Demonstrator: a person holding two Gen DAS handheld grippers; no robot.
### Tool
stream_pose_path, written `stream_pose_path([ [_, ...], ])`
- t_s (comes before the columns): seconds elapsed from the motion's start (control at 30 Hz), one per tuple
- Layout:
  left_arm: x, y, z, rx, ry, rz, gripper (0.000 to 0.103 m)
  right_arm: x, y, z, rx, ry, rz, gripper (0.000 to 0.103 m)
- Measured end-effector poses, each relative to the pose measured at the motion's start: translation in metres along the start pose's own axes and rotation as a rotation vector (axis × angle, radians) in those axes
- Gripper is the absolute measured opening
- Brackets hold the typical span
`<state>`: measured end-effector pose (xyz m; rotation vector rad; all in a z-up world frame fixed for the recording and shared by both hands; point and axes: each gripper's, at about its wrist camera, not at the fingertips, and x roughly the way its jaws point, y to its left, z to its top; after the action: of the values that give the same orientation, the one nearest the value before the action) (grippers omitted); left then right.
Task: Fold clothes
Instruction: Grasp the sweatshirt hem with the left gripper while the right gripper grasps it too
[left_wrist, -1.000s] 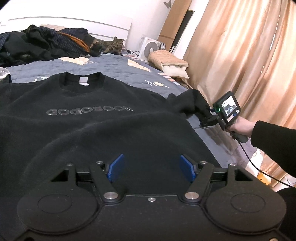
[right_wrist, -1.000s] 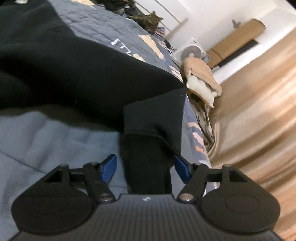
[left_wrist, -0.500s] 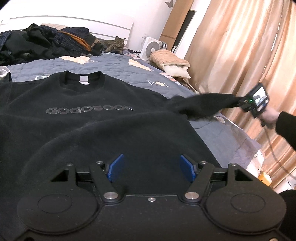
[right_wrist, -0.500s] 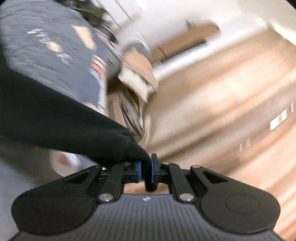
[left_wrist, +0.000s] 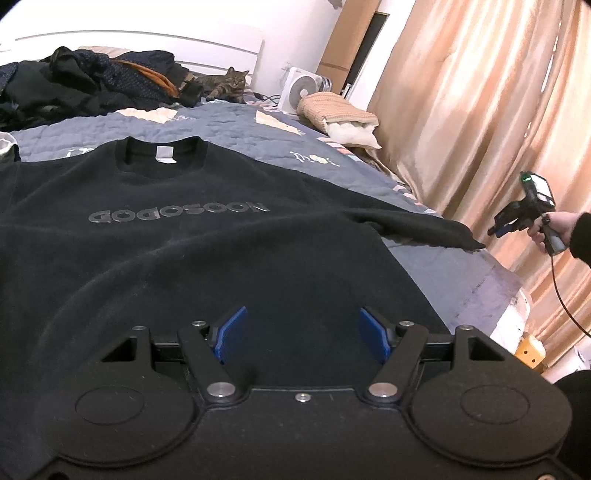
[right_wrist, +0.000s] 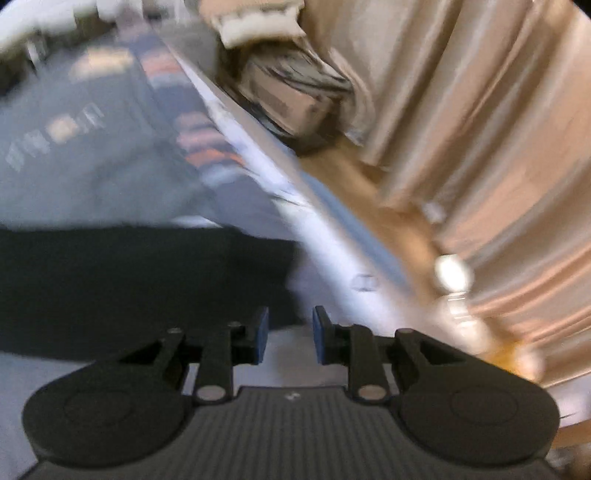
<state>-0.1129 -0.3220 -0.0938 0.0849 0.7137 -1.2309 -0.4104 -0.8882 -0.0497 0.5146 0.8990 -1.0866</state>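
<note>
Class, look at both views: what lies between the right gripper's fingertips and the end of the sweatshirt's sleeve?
Nothing. In the left wrist view the right gripper hangs beyond the sleeve end, with only curtain behind the gap.

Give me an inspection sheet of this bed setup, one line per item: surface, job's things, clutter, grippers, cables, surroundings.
Surface: blue-grey quilt on the bed, lightly wrinkled.
Job's things: black sweatshirt spread flat, front up, right sleeve stretched toward the bed edge.
Clutter: dark clothes pile and tabby cat near the headboard; beige cushion at the far corner.
Grippers: left gripper open over the hem; right gripper open, empty, off the sleeve end.
Cables: black cord hanging from the right gripper.
Surroundings: peach curtains, small white fan.
</note>
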Motion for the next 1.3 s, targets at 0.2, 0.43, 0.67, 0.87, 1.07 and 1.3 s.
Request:
stream_pose_path([
  [0.2, -0.009, -0.001, -0.001, 0.002, -0.015, 0.017, 0.067, -0.064, 0.056, -0.042, 0.078, -0.103, 0.321, 0.025],
  [0.43, -0.057, 0.011, -0.002, -0.010, 0.047, 0.060, 0.067, -0.136, 0.145, -0.138, -0.159, -0.014, 0.545, 0.026],
  [0.67, -0.130, 0.027, -0.014, 0.008, 0.159, 0.163, 0.067, -0.160, 0.202, -0.240, -0.363, 0.233, 0.589, 0.028],
  [0.87, -0.160, 0.037, -0.034, -0.041, 0.205, 0.273, 0.067, -0.151, 0.221, -0.304, -0.355, 0.371, 0.496, 0.028],
  [1.07, -0.172, 0.037, -0.047, -0.097, 0.264, 0.386, 0.076, -0.149, 0.200, -0.318, -0.199, 0.395, 0.476, 0.028],
  [1.3, -0.177, 0.058, -0.057, -0.192, 0.365, 0.502, 0.079, -0.150, 0.190, -0.319, -0.164, 0.362, 0.400, 0.028],
])
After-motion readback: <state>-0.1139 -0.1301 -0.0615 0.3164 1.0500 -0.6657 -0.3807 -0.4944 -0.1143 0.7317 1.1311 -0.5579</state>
